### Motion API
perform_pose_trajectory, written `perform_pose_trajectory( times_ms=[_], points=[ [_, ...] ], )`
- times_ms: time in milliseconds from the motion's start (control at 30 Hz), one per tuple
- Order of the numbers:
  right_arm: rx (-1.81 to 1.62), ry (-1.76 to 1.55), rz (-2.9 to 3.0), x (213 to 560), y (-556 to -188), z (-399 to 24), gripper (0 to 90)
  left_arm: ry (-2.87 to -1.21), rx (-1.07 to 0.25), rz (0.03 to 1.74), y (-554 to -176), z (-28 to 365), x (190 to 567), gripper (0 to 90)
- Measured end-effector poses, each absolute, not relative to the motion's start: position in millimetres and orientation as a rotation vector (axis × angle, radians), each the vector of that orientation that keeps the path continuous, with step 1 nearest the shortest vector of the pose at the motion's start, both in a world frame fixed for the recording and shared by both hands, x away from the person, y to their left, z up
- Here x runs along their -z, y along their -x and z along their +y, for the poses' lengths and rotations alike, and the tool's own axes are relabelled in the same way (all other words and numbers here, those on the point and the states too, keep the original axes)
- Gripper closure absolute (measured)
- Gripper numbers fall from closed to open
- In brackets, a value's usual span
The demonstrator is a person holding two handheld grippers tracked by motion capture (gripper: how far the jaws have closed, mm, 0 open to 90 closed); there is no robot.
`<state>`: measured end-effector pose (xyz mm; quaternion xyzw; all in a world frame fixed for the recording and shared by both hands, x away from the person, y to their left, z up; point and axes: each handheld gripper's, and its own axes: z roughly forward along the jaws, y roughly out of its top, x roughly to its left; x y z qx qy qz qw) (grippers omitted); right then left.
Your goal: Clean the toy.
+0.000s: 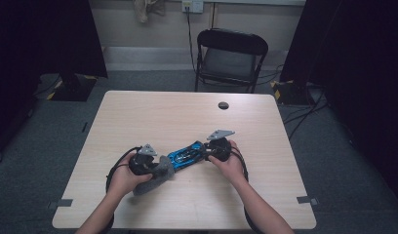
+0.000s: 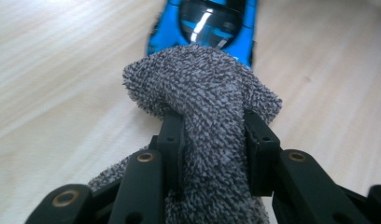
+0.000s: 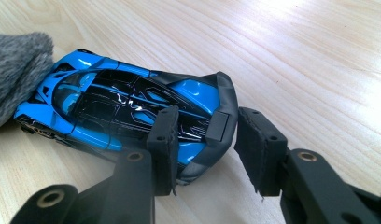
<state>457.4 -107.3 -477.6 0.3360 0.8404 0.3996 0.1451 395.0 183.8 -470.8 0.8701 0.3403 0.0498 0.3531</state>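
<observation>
Blue toy car (image 3: 128, 107) rear betw right hand-held gripper (image 3: 205, 149) jaws.

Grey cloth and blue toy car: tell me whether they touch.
Touching. In the right gripper view the grey cloth lies over the blue toy car at its nose.

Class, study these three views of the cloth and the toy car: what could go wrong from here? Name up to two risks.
1. The right gripper seems to hold only the rear end of the blue toy car; one jaw looks apart from it, so a push from the cloth could swing or slide the car.
2. The left gripper pinches a thick fold of the grey cloth; the loose bulge might slip out during wiping.
</observation>
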Motion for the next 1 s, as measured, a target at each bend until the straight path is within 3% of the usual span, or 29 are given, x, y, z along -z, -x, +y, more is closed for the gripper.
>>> perform_pose_trajectory(
  times_ms=[167,467,733,900,1000],
  points=[
    [-1.153,-0.967,2.426,477.6,-458.0,-107.8,59.6,-2.223,-0.126,0.885,-400.2,189.3,463.8,65.1],
    [-1.148,-0.959,2.433,477.1,-458.3,-107.5,59.6,-2.149,-0.198,0.916,-450.3,190.1,431.5,65.1],
    [-1.171,-0.969,2.429,478.4,-458.6,-109.2,59.6,-2.165,-0.183,0.943,-470.1,177.5,450.2,64.1],
    [-1.178,-0.977,2.427,478.8,-458.5,-109.8,59.5,-2.107,-0.170,0.989,-470.7,180.9,463.9,56.5],
    [-1.181,-0.980,2.425,479.1,-458.2,-110.1,59.5,-2.071,-0.163,1.039,-468.4,186.7,462.8,39.2]
  ],
)
